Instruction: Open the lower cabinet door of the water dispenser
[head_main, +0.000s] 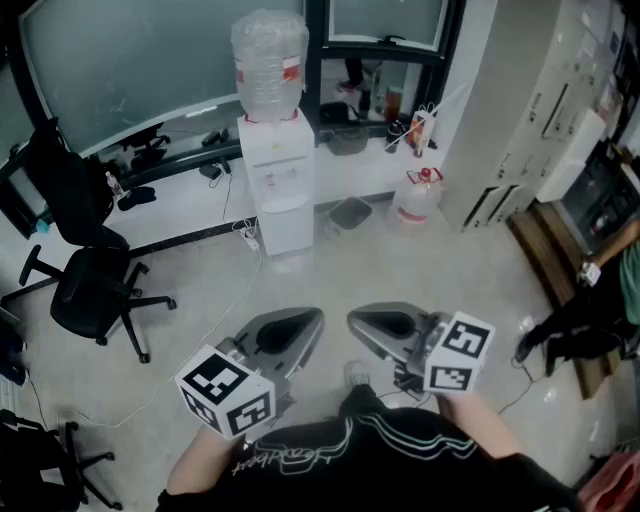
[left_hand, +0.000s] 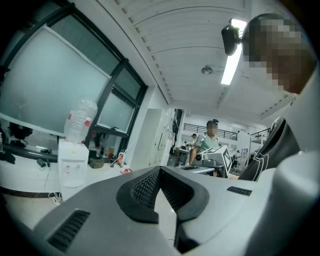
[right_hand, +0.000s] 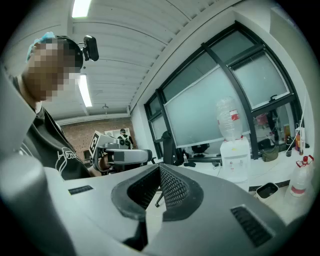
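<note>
The white floor-standing water dispenser (head_main: 277, 165), topped by a clear plastic bottle (head_main: 268, 62), is faced from well short of it, its lower cabinet door (head_main: 287, 229) shut, while the grey left gripper (head_main: 300, 326) and grey right gripper (head_main: 368, 327) are held side by side, jaws together and empty, seemingly readied for the approach.

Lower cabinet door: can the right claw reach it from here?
Probably not yet. The lower cabinet door stands well across the floor from the right claw; only floor lies between, so stepping closer should do.
</note>
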